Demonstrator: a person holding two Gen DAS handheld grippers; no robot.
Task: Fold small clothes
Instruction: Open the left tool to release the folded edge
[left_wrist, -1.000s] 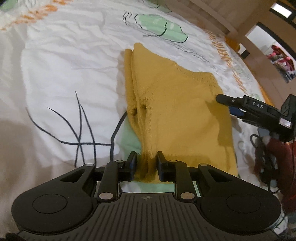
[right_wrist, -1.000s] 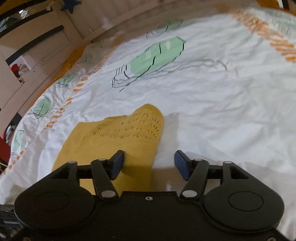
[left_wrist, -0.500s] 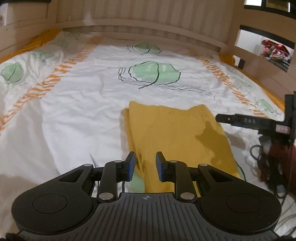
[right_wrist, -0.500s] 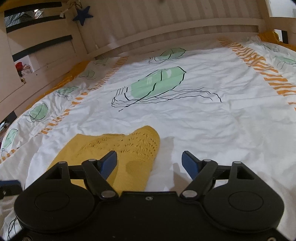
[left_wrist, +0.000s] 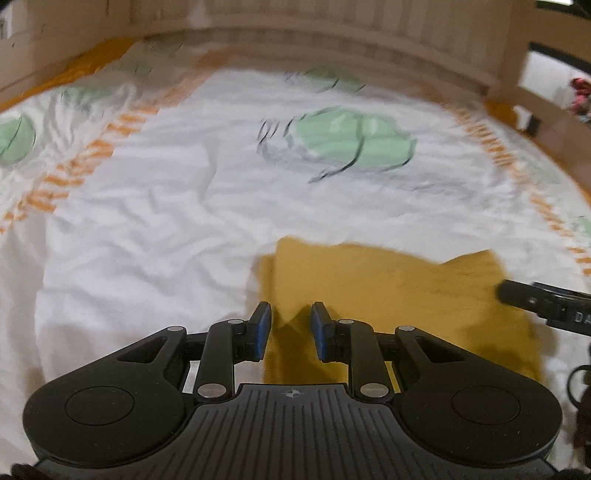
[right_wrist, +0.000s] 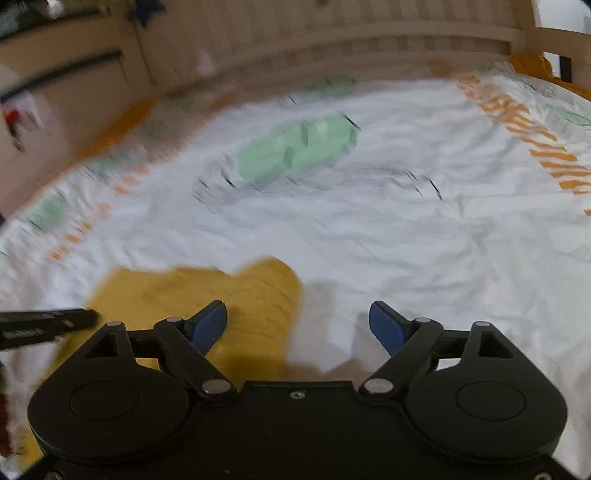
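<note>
A mustard-yellow knitted garment (left_wrist: 388, 280) lies folded flat on the white bed cover (left_wrist: 147, 240). My left gripper (left_wrist: 291, 314) hovers over the garment's near left part, its jaws a narrow gap apart with nothing between them. In the right wrist view the garment (right_wrist: 221, 288) sits low and left, its rounded corner below the left fingertip (right_wrist: 210, 321). My right gripper (right_wrist: 298, 317) is above that corner with its jaws opening wide and nothing between them. Each gripper shows at the other view's edge: the right gripper (left_wrist: 535, 299) and the left gripper (right_wrist: 44, 325).
The cover has green leaf prints (left_wrist: 351, 144) and orange striped bands (right_wrist: 546, 147). A wooden slatted bed rail (left_wrist: 332, 22) runs along the far side, with a post (left_wrist: 513, 55) at the right. Dark cables (left_wrist: 580, 376) lie beside the garment at the right.
The left gripper had the garment's near edge bunched between its fingers; now it is off the cloth and tipped up. The right gripper's jaws have widened and it has drawn back slightly.
</note>
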